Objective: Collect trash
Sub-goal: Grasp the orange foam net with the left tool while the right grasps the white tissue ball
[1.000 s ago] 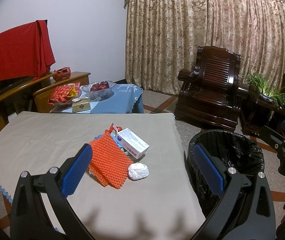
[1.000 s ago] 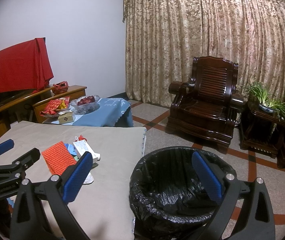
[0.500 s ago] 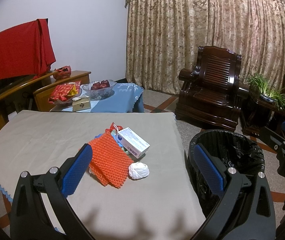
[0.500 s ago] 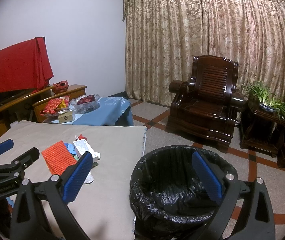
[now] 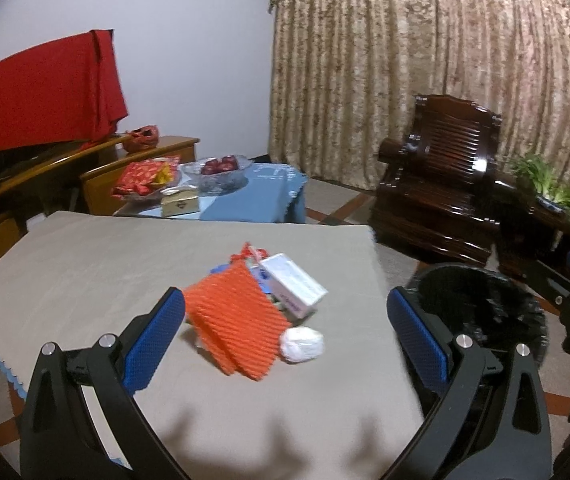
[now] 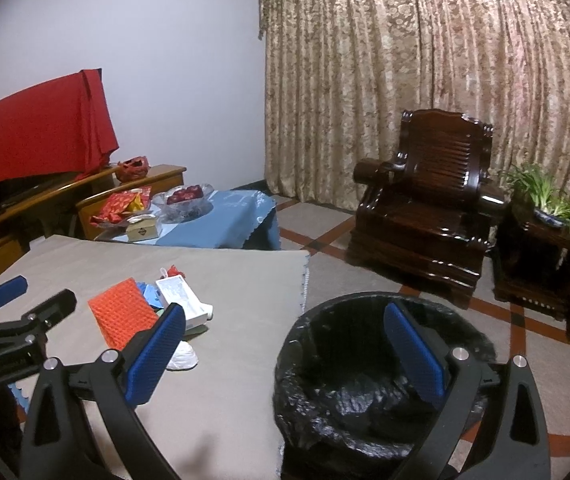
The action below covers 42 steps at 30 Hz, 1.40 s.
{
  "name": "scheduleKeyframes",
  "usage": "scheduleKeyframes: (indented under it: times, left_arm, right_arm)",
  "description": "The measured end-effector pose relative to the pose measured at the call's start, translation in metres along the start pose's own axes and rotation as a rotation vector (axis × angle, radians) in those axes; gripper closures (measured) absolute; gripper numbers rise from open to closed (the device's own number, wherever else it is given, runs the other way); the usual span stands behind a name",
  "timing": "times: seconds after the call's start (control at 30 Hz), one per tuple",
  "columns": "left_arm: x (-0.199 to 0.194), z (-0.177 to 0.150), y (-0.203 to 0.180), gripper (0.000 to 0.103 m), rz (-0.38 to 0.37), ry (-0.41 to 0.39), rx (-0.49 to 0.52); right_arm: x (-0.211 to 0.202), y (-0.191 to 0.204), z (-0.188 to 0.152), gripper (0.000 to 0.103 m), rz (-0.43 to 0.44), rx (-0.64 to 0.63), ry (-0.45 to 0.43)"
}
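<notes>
1. Beige cloth-covered table [image 5: 85, 280] under the left gripper [image 5: 285, 336], with a small heap of trash near its right edge.
2. Held low over the near part of the table, pointing forward at the heap; blue-padded fingers [image 5: 155, 344] spread wide apart, holding nothing.
3. Between those fingers in the left wrist view: an orange ribbed foam fruit net [image 5: 235, 324], lying flat and slightly overlapping a white rectangular cardboard box [image 5: 293, 284] just behind it.
4. Just beside the net's right corner, a white crumpled paper ball [image 5: 301, 344], touching or nearly touching the net.
5. Behind the box, scraps of red and blue wrapper [image 5: 247, 254], partly hidden.
6. Off the table's right edge, standing on the tiled floor, a round bin lined with a black plastic bag [image 6: 365, 392], mouth open.
7. Right gripper [image 6: 285, 356] hovering straight above the gap between table edge and bin, tilted downward; its blue-padded fingers [image 6: 415, 350] likewise wide apart and holding nothing, the left pad over the table, the right pad over the bin's mouth.
8. Seen from the right wrist camera, the same heap to the left, well apart from the bin.
9. Farther back: a dark carved wooden armchair [image 6: 425, 208], patterned gold curtains [image 6: 425, 80], a red cloth draped over furniture [image 6: 37, 132].
</notes>
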State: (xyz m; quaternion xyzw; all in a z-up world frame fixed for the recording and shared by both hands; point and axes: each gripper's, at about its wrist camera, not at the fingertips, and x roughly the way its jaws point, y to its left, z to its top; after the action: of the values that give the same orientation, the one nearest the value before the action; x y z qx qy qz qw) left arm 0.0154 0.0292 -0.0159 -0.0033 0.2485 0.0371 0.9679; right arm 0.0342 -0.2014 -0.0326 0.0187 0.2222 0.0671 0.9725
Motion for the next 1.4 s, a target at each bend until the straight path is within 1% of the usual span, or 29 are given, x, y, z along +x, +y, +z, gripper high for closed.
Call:
scheduleKeyframes:
  times: [0.13,0.27,0.43,0.63,0.8,0.9,1.0,1.03,1.07,1.1,1.13,1.17,1.27,1.33,1.4]
  left_arm:
    - [0.013,-0.006,0.022,0.005,0.055,-0.003,-0.019]
    - [0.029,-0.013,0.043,0.005,0.088,0.013,-0.031]
    - [0.055,-0.026,0.065,0.005,0.136,0.048,-0.023]
    - [0.077,-0.041,0.086,0.005,0.154,0.072,-0.042]
    - [0.094,-0.051,0.100,0.005,0.151,0.115,-0.064]
    - [0.102,-0.055,0.105,0.005,0.143,0.134,-0.074]
    - [0.108,-0.058,0.106,0.009,0.133,0.153,-0.078]
    - [0.110,-0.059,0.106,0.010,0.130,0.160,-0.080]
    - [0.113,-0.060,0.105,0.010,0.126,0.167,-0.082]
    - [0.115,-0.060,0.105,0.014,0.123,0.170,-0.082]
    - [0.117,-0.061,0.104,0.019,0.119,0.174,-0.082]
    - [0.119,-0.062,0.104,0.021,0.112,0.180,-0.082]
    - [0.127,-0.064,0.098,0.025,0.087,0.196,-0.080]
    - [0.129,-0.065,0.092,0.028,0.067,0.196,-0.072]
    - [0.132,-0.064,0.086,0.030,0.055,0.194,-0.062]
  right_arm:
    - [0.026,0.011,-0.008,0.006,0.040,-0.014,0.030]
    - [0.057,0.029,-0.019,0.006,0.087,-0.046,0.067]
    - [0.103,0.056,-0.038,0.006,0.159,-0.069,0.138]
    - [0.153,0.087,-0.063,0.009,0.211,-0.085,0.220]
    - [0.183,0.108,-0.079,0.010,0.225,-0.124,0.276]
    - [0.200,0.116,-0.089,0.012,0.232,-0.141,0.320]
    - [0.213,0.120,-0.095,0.020,0.249,-0.145,0.355]
    - [0.217,0.122,-0.097,0.025,0.264,-0.144,0.371]
    - [0.222,0.123,-0.100,0.033,0.291,-0.142,0.397]
    - [0.225,0.124,-0.102,0.037,0.314,-0.139,0.410]
    - [0.227,0.125,-0.104,0.047,0.363,-0.129,0.431]
    - [0.228,0.127,-0.106,0.057,0.397,-0.128,0.444]
    - [0.225,0.131,-0.105,0.066,0.419,-0.161,0.444]
    - [0.221,0.130,-0.102,0.067,0.425,-0.169,0.433]
    - [0.214,0.123,-0.097,0.067,0.412,-0.160,0.417]
